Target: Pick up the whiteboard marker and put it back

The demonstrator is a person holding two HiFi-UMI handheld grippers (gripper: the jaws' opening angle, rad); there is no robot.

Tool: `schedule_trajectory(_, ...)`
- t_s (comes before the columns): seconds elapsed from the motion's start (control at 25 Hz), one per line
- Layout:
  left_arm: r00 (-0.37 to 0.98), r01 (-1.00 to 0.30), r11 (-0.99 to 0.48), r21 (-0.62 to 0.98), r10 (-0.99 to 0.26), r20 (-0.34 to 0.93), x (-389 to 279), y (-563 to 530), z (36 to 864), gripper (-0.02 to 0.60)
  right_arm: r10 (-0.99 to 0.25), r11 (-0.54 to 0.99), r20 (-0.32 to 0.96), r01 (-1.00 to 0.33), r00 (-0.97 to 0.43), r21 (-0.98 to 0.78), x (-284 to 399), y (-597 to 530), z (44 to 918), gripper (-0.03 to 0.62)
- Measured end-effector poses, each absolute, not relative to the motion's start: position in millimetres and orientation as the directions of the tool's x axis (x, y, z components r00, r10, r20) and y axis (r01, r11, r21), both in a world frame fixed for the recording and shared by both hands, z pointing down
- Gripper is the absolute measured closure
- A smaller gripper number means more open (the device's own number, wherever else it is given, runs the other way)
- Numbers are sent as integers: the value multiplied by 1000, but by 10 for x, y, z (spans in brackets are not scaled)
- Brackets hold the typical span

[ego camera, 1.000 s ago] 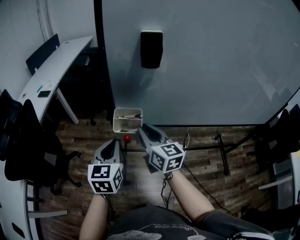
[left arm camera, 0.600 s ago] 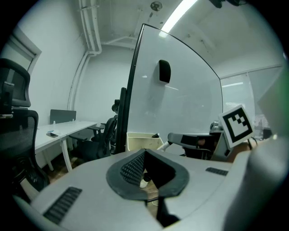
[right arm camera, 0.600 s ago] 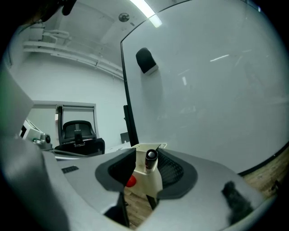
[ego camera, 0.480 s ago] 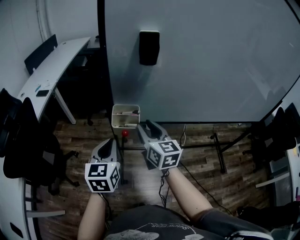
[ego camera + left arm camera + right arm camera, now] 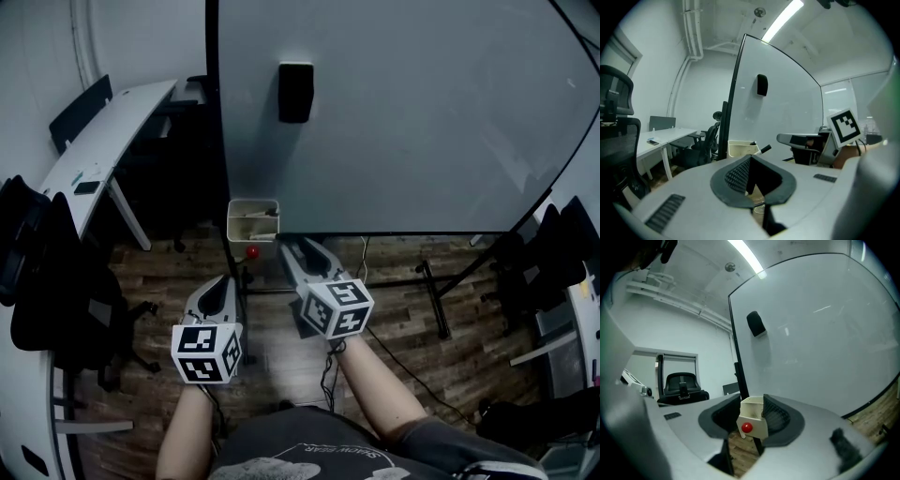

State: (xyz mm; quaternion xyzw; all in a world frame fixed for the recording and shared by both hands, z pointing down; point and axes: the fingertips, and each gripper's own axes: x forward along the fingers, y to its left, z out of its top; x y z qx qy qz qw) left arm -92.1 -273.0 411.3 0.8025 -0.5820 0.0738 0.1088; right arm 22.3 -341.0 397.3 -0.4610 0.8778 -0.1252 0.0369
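Surroundings, near to far: a black office chair (image 5: pixel 56 291) stands at left on the wood floor (image 5: pixel 394 328). A white tray (image 5: pixel 251 232) hangs at the lower left corner of the whiteboard (image 5: pixel 403 122), with a red knob (image 5: pixel 251 252) just beneath. The whiteboard marker (image 5: pixel 765 149) lies in the tray, one end over the rim. A black eraser (image 5: pixel 295 92) sits higher up.

The left gripper (image 5: pixel 223 284) tilts slightly down, jaws together and empty. The right gripper (image 5: pixel 302 248) is held level near the tray — jaws just opened, standing apart, gripping nothing.
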Motion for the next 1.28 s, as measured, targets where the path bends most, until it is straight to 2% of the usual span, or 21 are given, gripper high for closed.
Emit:
schedule_trajectory(0.16,336,-942,-324,90,-914,227,-909,-2492,4033,569,-823,549,18,-802,-568,-235,186,-3092,3823,450)
schedule_trajectory(0.28,354,-935,-342,90,-909,220,-898,-2296,3991,568,-838,533,-10,-815,-545,-228,195,-2837,3695,517)
schedule_trajectory(0.44,381,-924,-370,92,-897,225,-858,-2003,3998,569,-845,525,-26,-819,-534,-231,180,-2470,3621,548)
schedule_trajectory(0.76,419,-908,-407,103,-875,242,-829,-1356,4063,568,-840,525,16,-821,-542,-226,93,-1767,3680,571)
schedule_trajectory(1.28,447,-895,-430,120,-860,248,-878,-495,4124,569,-837,520,78,-832,-541,-193,-32,-844,3811,572)
